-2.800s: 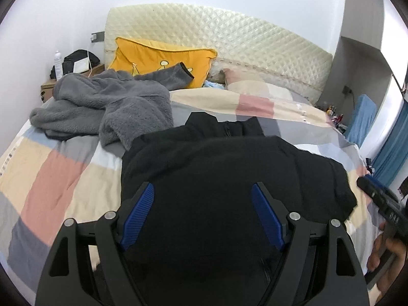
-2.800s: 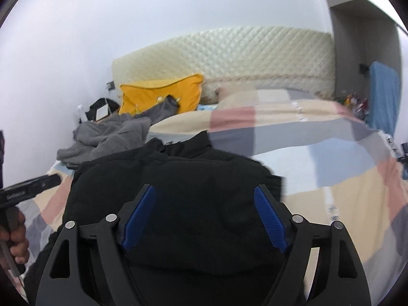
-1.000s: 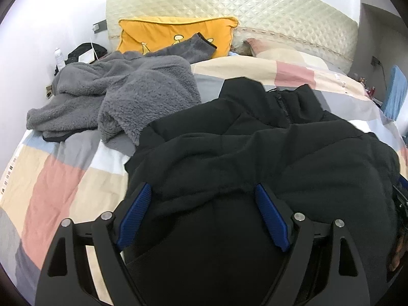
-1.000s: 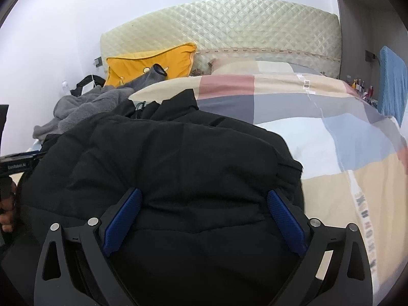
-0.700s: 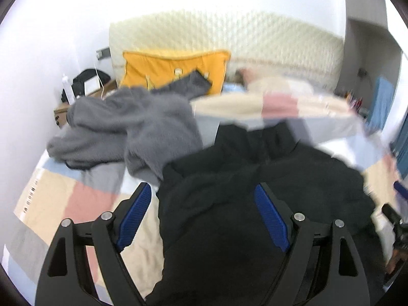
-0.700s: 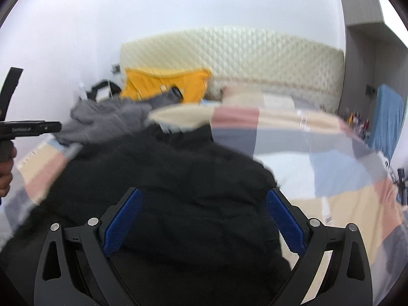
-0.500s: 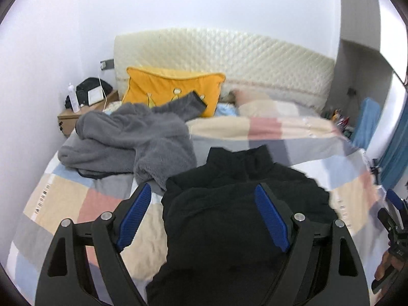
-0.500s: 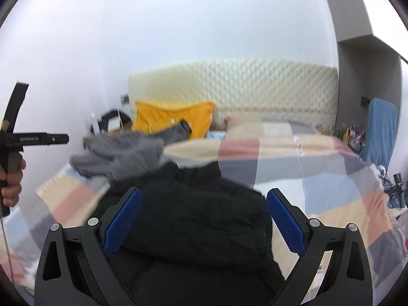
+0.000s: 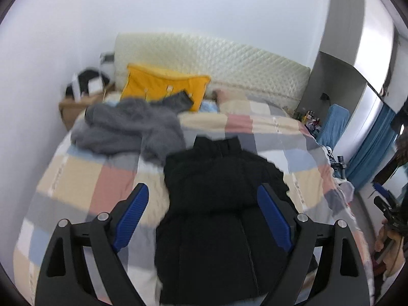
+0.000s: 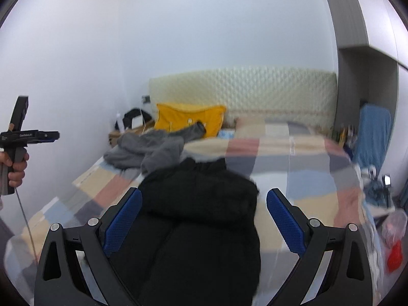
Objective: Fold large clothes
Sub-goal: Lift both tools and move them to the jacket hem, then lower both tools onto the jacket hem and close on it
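Jacket [image 9: 219,204] lies on the bed [image 9: 76,173], seemingly mid-fold. Both grippers, left [image 9: 202,216] and right [image 10: 204,219], hover with fingers wide, empty. Next: grab the hem at 6 o'clock.

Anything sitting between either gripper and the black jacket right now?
Nothing visible. The black jacket lies flat on the checked quilt, straight ahead of the open left gripper and open right gripper. The gray fleece lies beyond it near the yellow pillow, off both paths.
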`<state>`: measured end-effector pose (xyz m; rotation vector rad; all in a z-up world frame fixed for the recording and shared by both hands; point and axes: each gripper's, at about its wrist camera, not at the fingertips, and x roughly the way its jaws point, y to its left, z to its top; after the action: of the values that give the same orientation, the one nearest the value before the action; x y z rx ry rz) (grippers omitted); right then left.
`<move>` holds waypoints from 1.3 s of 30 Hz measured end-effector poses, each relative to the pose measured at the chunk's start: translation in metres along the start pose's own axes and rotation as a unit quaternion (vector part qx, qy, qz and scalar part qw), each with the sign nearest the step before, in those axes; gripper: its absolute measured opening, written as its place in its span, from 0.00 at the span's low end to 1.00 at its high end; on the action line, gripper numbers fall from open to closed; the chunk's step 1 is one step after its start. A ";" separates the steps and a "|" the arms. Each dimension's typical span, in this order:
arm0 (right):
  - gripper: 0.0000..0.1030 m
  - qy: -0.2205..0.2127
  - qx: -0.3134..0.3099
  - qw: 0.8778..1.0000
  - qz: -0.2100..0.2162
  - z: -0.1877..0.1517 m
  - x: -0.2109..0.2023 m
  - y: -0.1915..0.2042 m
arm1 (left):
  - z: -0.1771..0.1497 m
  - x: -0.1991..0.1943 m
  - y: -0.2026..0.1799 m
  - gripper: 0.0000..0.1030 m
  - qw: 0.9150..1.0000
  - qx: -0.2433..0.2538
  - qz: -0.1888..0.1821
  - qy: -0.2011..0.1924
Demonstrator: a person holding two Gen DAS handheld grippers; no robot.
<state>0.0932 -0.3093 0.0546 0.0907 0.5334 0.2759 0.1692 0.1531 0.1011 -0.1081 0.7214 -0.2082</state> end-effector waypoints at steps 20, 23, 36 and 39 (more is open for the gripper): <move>0.78 0.231 0.118 0.963 0.072 -0.180 0.058 -0.098 | -0.174 0.093 0.144 0.81 0.972 -0.153 -0.089 0.157; 0.71 0.251 0.141 0.954 0.081 -0.201 0.068 -0.113 | -0.193 0.106 0.143 0.74 0.968 -0.142 -0.103 0.179; 0.66 0.345 0.181 0.910 0.140 -0.256 0.129 -0.141 | -0.243 0.169 0.162 0.69 0.938 -0.142 -0.168 0.268; 0.69 0.369 0.179 0.900 0.147 -0.264 0.145 -0.142 | -0.255 0.171 0.158 0.69 0.936 -0.128 -0.190 0.267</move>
<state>0.1109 -0.4009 -0.2650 0.4392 1.3320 0.5102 0.1490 0.2611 -0.2260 -0.4550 1.2692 -0.5270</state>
